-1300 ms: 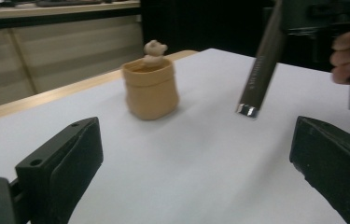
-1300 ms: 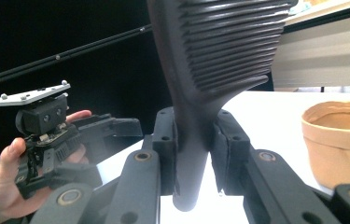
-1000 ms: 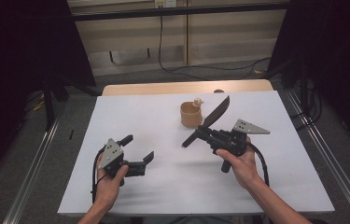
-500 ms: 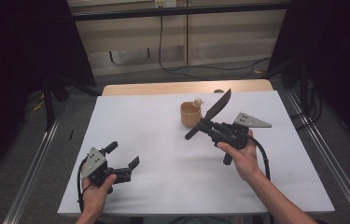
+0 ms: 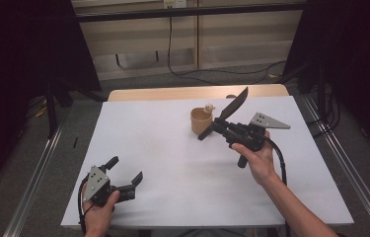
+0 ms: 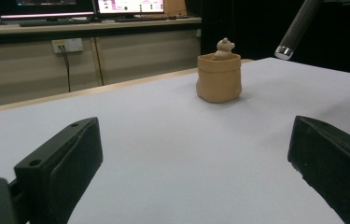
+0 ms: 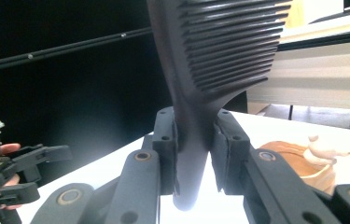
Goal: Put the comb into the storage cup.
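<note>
My right gripper (image 5: 220,126) is shut on a black wide-tooth comb (image 5: 235,102), held above the table's back right with the teeth end raised. In the right gripper view the pads clamp the comb (image 7: 219,56) at its neck, my right gripper (image 7: 193,154) around it. A tan pouch (image 5: 200,121) with a small bear figure (image 5: 209,107) in it stands just left of that gripper. My left gripper (image 5: 126,169) rests low near the front left corner, open and with nothing in it. Between its wide jaws, my left gripper (image 6: 196,140) looks toward the pouch (image 6: 219,77).
The white table top (image 5: 172,163) has a wooden strip along its back edge (image 5: 172,94). Metal rails (image 5: 39,182) run along the floor on both sides. The comb's handle end (image 6: 294,28) hangs at the upper right in the left gripper view.
My left gripper has moved left and toward the front edge, sinking a little. The right gripper has risen slightly toward the back with the comb still in it.
</note>
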### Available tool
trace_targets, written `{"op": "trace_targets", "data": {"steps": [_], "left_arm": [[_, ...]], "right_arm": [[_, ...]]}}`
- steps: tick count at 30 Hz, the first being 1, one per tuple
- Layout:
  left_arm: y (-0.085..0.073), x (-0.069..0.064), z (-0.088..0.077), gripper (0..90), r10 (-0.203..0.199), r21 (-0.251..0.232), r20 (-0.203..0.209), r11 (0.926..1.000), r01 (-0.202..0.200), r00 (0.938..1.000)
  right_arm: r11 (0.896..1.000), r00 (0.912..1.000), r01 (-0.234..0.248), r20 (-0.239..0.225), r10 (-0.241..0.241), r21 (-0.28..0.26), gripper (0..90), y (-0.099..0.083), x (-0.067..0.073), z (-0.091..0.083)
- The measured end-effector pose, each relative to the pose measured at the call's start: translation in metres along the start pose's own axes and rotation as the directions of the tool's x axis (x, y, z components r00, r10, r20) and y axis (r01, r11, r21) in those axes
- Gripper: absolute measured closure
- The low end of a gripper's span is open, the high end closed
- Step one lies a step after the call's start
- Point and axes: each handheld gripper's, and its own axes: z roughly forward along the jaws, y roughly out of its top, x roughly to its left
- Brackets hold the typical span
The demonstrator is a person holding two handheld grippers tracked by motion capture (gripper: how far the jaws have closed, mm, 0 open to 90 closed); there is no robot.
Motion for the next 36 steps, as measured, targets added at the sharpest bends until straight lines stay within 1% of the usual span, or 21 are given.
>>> {"op": "trace_targets", "data": {"steps": [2, 3, 4, 5, 8, 10, 11, 13, 15, 17, 18, 19, 22, 26, 28, 29, 31, 33, 36], "left_arm": [[0.0, 0.0, 0.0, 3.5, -0.023, 0.006, 0.003, 0.9997, 0.023, 0.9997], [0.0, 0.001, 0.0, 3.6, -0.041, -0.001, 0.002, 0.9992, 0.041, 0.9992], [0.0, 0.001, 0.0, 3.8, -0.048, -0.006, -0.001, 0.9988, 0.048, 0.9989], [0.001, 0.002, 0.0, 3.8, -0.043, 0.0, -0.012, 0.9991, 0.043, 0.999], [0.0, 0.003, 0.001, 3.8, -0.058, 0.003, -0.012, 0.9983, 0.058, 0.9982], [0.002, 0.001, -0.001, 3.8, -0.032, 0.007, -0.016, 0.9994, 0.033, 0.9994], [0.003, 0.0, -0.003, 3.8, -0.02, -0.004, -0.007, 0.9998, 0.02, 0.9998], [0.005, -0.002, -0.005, 3.9, -0.012, -0.009, -0.007, 0.9999, 0.012, 0.9999], [0.005, -0.002, -0.005, 3.9, -0.023, -0.017, -0.011, 0.9996, 0.023, 0.9997], [0.003, -0.001, -0.004, 3.9, -0.037, 0.0, -0.009, 0.9993, 0.037, 0.9993], [0.003, -0.001, -0.003, 3.8, -0.045, 0.001, -0.009, 0.999, 0.045, 0.999], [0.003, 0.0, -0.003, 3.8, -0.041, 0.005, -0.004, 0.9991, 0.041, 0.9991], [0.002, -0.001, -0.001, 3.8, -0.052, 0.016, 0.017, 0.9985, 0.051, 0.9985], [0.001, 0.001, 0.0, 3.8, -0.054, -0.005, 0.002, 0.9985, 0.054, 0.9985], [0.001, 0.003, 0.0, 3.7, -0.058, 0.001, -0.009, 0.9983, 0.058, 0.9983], [0.0, 0.003, 0.0, 3.6, -0.072, -0.002, -0.01, 0.9974, 0.072, 0.9973], [0.0, 0.003, 0.001, 3.6, -0.075, 0.0, -0.022, 0.9971, 0.076, 0.9969], [0.0, 0.004, 0.001, 3.1, -0.067, 0.002, -0.03, 0.9978, 0.067, 0.9973], [0.0, 0.005, 0.001, 3.1, -0.058, 0.008, -0.032, 0.9983, 0.058, 0.9978]], "right_arm": [[1.0, 0.9999, -0.012, -0.001, 0.012, -0.004, 73.0, 0.001, -0.002, 0.002], [1.0, 0.9999, -0.013, 0.002, 0.013, -0.007, 73.0, 0.001, -0.003, 0.002], [1.0, 0.9999, -0.012, 0.004, 0.012, -0.008, 73.0, 0.002, -0.003, 0.003], [1.0, 0.9999, -0.009, 0.005, 0.009, -0.01, 73.0, 0.003, -0.004, 0.004], [1.0, 1.0, 0.002, 0.009, -0.002, -0.007, 73.0, 0.006, -0.006, 0.007], [1.0, 0.9999, 0.006, 0.009, -0.006, -0.011, 73.0, 0.009, -0.007, 0.008], [1.0, 0.9999, 0.009, 0.009, -0.009, -0.01, 73.0, 0.011, -0.007, 0.008], [1.0, 0.9998, 0.015, 0.011, -0.015, -0.015, 73.0, 0.014, -0.008, 0.008], [1.0, 0.9993, 0.029, 0.022, -0.029, -0.01, 73.0, 0.017, -0.009, 0.009], [0.999, 0.999, 0.033, 0.029, -0.033, -0.015, 73.0, 0.02, -0.01, 0.009], [0.999, 0.9987, 0.039, 0.033, -0.039, -0.016, 73.0, 0.021, -0.011, 0.009], [0.999, 0.9983, 0.045, 0.037, -0.045, -0.018, 73.0, 0.022, -0.012, 0.01], [0.998, 0.9974, 0.053, 0.051, -0.051, -0.019, 73.0, 0.024, -0.015, 0.012], [0.998, 0.9957, 0.068, 0.063, -0.067, -0.012, 73.0, 0.027, -0.018, 0.016], [0.997, 0.9952, 0.074, 0.065, -0.073, -0.008, 73.0, 0.028, -0.019, 0.017], [0.997, 0.9947, 0.077, 0.068, -0.077, -0.007, 73.0, 0.029, -0.019, 0.018], [0.996, 0.9939, 0.085, 0.071, -0.084, -0.008, 73.0, 0.031, -0.021, 0.02], [0.996, 0.9933, 0.086, 0.077, -0.086, -0.004, 73.0, 0.032, -0.023, 0.021], [0.996, 0.9915, 0.094, 0.089, -0.094, 0.004, 73.0, 0.034, -0.027, 0.024]]}}
